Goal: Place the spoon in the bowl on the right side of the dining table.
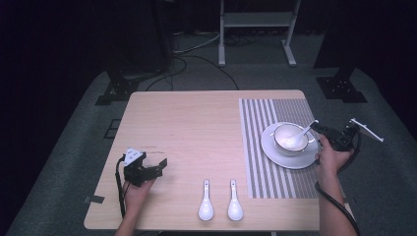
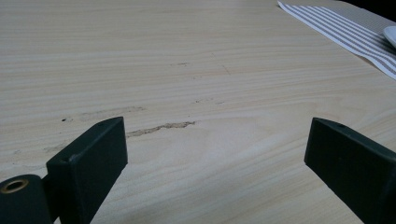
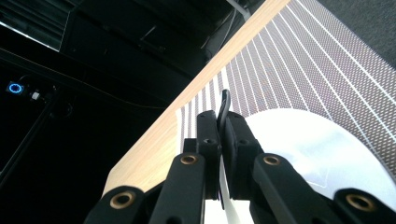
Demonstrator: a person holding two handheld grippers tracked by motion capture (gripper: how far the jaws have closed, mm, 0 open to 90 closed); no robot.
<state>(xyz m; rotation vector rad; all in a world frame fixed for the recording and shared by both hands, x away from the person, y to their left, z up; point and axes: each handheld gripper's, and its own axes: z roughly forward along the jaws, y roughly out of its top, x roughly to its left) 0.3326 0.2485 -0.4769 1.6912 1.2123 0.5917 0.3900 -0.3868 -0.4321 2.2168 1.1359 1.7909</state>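
Note:
A white bowl (image 1: 279,133) stands on a white plate (image 1: 278,153) on the striped placemat (image 1: 275,183). A white spoon (image 1: 301,136) leans in the bowl, its handle pointing right. My right gripper (image 1: 317,129) is shut on that handle at the plate's right edge. In the right gripper view the jaws (image 3: 223,119) pinch the thin spoon handle (image 3: 225,99) above the plate (image 3: 322,149). My left gripper (image 1: 161,167) rests open near the table's front left, nothing between its fingers (image 2: 215,140). Two more white spoons (image 1: 206,202) (image 1: 234,202) lie side by side at the front edge.
The wooden table (image 1: 196,123) has a bare stretch between the left gripper and the placemat (image 2: 345,32). Dark stands, cables and a white frame (image 1: 255,29) sit on the floor behind the table.

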